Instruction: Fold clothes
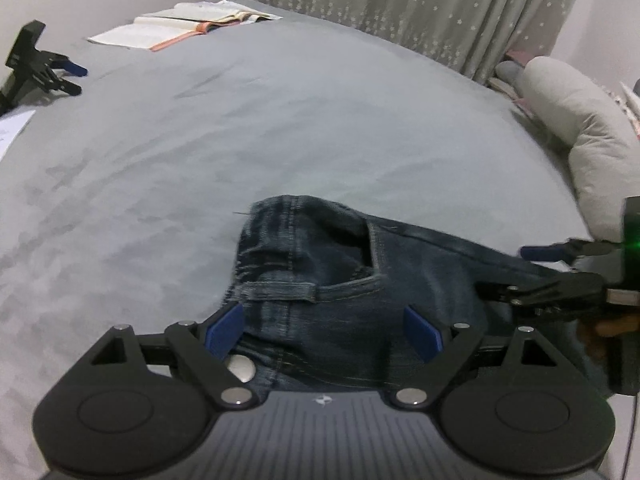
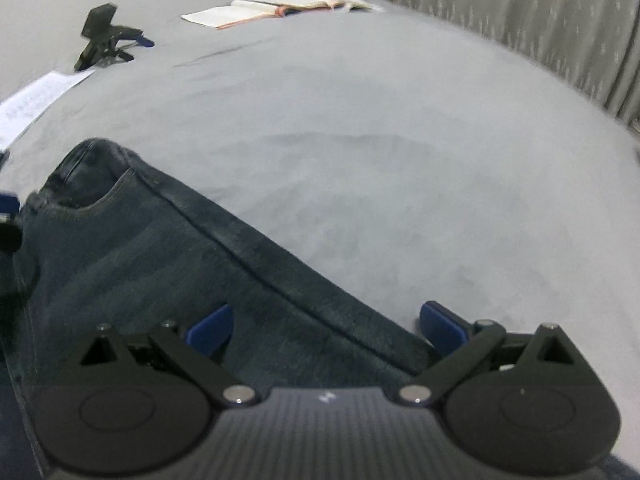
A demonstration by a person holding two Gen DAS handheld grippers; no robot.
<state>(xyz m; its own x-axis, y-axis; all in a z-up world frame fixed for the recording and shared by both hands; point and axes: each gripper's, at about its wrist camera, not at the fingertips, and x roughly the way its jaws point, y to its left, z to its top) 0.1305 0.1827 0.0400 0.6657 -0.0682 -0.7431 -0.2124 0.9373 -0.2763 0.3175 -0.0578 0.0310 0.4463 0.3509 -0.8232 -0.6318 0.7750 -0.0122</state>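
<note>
- We are holding the left gripper [image 1: 322, 330] and right gripper [image 2: 324, 328] spread apart over the jeans [image 1: 340, 280], lying on the bed [image 1: 280, 120].
- We are judging the denim heavy, limp; the waistband and side seam are looking best for gripping.

Holding left gripper [image 1: 323, 330] and right gripper [image 2: 326, 330] pitched down, jaws spread wide, pads gripping nothing.

Dark blue denim jeans [image 1: 332, 280] laid on grey bedsheet [image 1: 280, 120]; open paper books [image 1: 188, 26] behind; spare black gripper [image 1: 40, 64] far left.
</note>
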